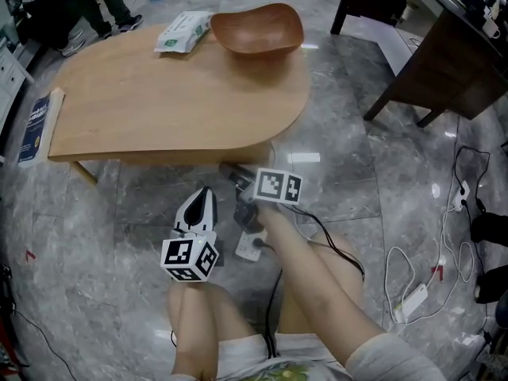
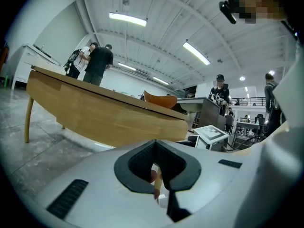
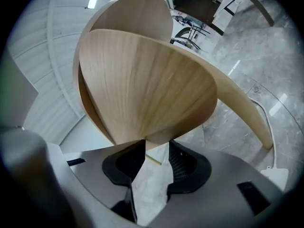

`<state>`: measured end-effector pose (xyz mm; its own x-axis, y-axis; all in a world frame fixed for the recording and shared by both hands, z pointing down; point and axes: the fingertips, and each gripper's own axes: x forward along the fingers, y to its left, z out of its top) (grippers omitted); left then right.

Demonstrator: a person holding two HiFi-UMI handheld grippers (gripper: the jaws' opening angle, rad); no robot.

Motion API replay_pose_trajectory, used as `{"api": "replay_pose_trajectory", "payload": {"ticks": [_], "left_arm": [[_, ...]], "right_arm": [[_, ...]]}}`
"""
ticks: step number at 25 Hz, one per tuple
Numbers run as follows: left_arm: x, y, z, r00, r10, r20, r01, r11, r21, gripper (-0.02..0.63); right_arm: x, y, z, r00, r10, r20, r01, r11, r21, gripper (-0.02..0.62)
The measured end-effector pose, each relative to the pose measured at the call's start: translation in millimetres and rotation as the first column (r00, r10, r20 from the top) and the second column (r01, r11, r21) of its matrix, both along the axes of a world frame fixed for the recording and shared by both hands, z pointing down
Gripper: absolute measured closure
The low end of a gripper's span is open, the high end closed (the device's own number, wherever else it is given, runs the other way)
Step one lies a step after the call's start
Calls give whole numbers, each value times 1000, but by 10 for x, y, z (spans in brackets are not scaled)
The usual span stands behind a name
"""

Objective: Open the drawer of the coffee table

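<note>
Marble floor (image 1: pixel 87 236) lay open at eight o'clock. The coffee table (image 1: pixel 175 101) blocked twelve; cables (image 1: pixel 386 275) and a power strip (image 1: pixel 414 298) cluttered four.

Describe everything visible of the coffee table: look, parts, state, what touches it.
The coffee table is light, straight-grained wood with a rounded, teardrop-like top, a deep band under its edge and slim wooden legs. It stands level on the grey marble-look floor. A brown bowl and a white wipes pack rest near its far edge. No drawer shows pulled out. The right gripper sits at its near edge, jaws apart astride a rounded wooden lip; whether they touch it is unclear.
</note>
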<state>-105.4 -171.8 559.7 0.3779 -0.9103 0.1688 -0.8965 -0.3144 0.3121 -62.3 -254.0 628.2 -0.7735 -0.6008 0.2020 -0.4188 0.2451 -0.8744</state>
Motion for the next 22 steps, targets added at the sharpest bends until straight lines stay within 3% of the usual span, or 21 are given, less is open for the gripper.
{"api": "replay_pose_trajectory", "payload": {"ticks": [12,22], "left_arm": [[7,22,-29,1000,-4,23,4,1000,2,597],[40,29,-3,999,1,32,-2,1000,4,597]], "right_arm": [[2,23,1,999,-24,-28,28,988,153,483],[33,142,4,998,-63,-10,64,989,135,506]]}}
